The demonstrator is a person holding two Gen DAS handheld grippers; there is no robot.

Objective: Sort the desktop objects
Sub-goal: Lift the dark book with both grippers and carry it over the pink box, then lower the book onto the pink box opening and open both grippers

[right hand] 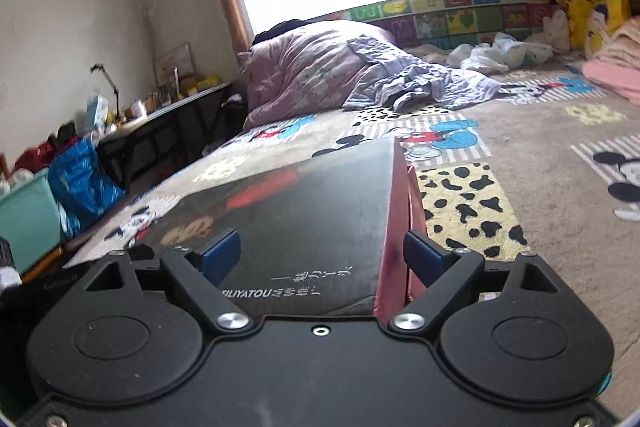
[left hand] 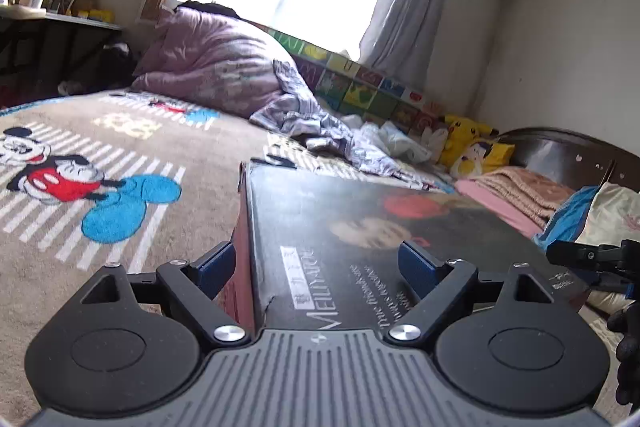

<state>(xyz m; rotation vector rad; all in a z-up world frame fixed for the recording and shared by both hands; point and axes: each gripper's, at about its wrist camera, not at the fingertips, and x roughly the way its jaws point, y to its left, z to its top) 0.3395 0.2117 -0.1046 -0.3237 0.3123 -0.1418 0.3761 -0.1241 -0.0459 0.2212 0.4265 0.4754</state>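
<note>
A large flat dark box [left hand: 360,227] with white lettering and reddish sides lies on the bed. My left gripper [left hand: 316,263] is wide open and straddles its left corner, one blue pad on the side wall, the other over the lid. My right gripper [right hand: 320,253] is wide open and straddles the same box [right hand: 300,211] at its right edge, left pad over the lid, right pad beside the pink side wall. The right gripper's tip shows at the far right of the left wrist view [left hand: 592,259].
A Mickey Mouse blanket [left hand: 120,167] covers the bed. A purple quilt [left hand: 212,67] is heaped by the window. Pikachu toys [left hand: 468,135] and pink folded blankets [left hand: 516,191] lie near the headboard. A cluttered desk [right hand: 160,115], blue bag [right hand: 80,179] and green bin [right hand: 24,219] stand beside the bed.
</note>
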